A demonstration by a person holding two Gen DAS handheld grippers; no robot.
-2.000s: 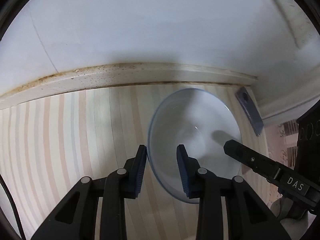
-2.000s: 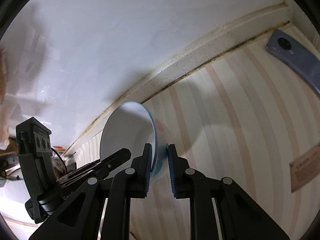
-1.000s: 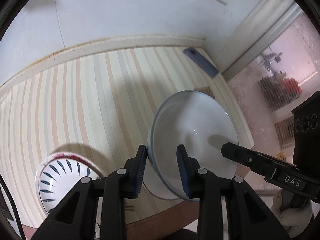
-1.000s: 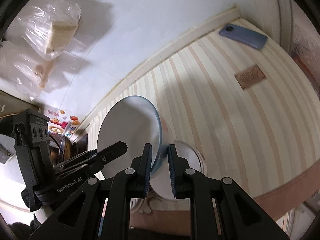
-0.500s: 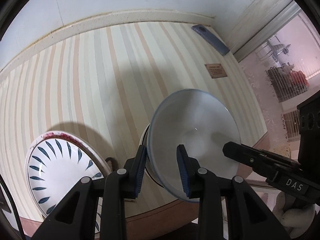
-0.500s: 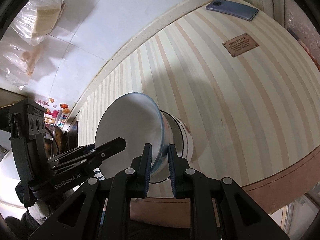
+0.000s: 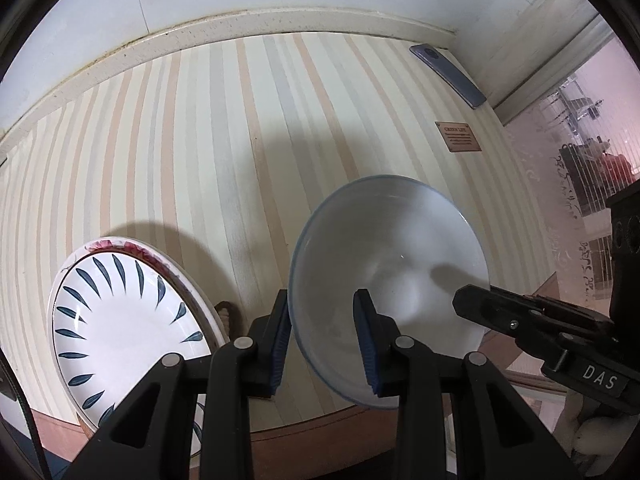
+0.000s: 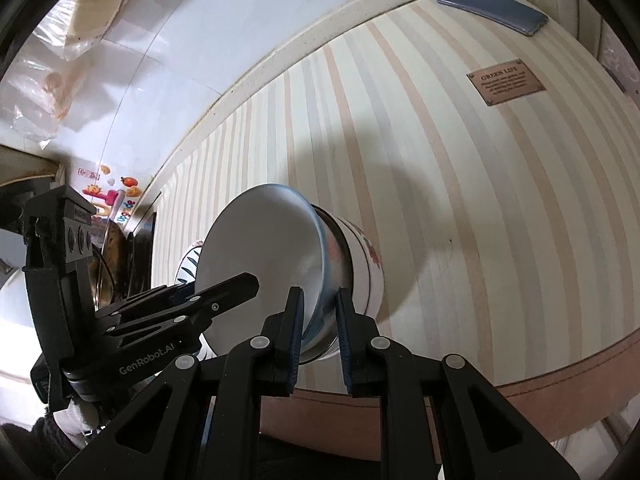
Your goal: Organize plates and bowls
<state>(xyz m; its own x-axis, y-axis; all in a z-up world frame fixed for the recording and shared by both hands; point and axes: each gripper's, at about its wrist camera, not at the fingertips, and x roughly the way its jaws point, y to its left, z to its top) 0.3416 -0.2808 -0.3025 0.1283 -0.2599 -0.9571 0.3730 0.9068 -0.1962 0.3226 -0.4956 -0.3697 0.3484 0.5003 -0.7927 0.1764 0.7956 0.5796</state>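
A pale blue-rimmed bowl (image 7: 392,264) is held by both grippers above the striped table. My left gripper (image 7: 322,334) is shut on the bowl's near-left rim. My right gripper (image 8: 319,312) is shut on the bowl's (image 8: 264,264) opposite rim. In the right wrist view the bowl sits over a white bowl with red flowers (image 8: 364,272) standing on the table. A white plate with dark leaf marks (image 7: 120,320) lies at the table's front left, atop a red-flowered plate rim.
A grey-blue phone (image 7: 448,74) lies at the table's far right corner by the wall. A brown label (image 7: 458,136) is on the table. The table's front edge (image 8: 520,396) runs close below the bowls. Plastic bags (image 8: 80,20) hang on the wall.
Both grippers carried the bowl back from the wall toward the table's front edge and down over the flowered bowl. The leaf plate came into view at left.
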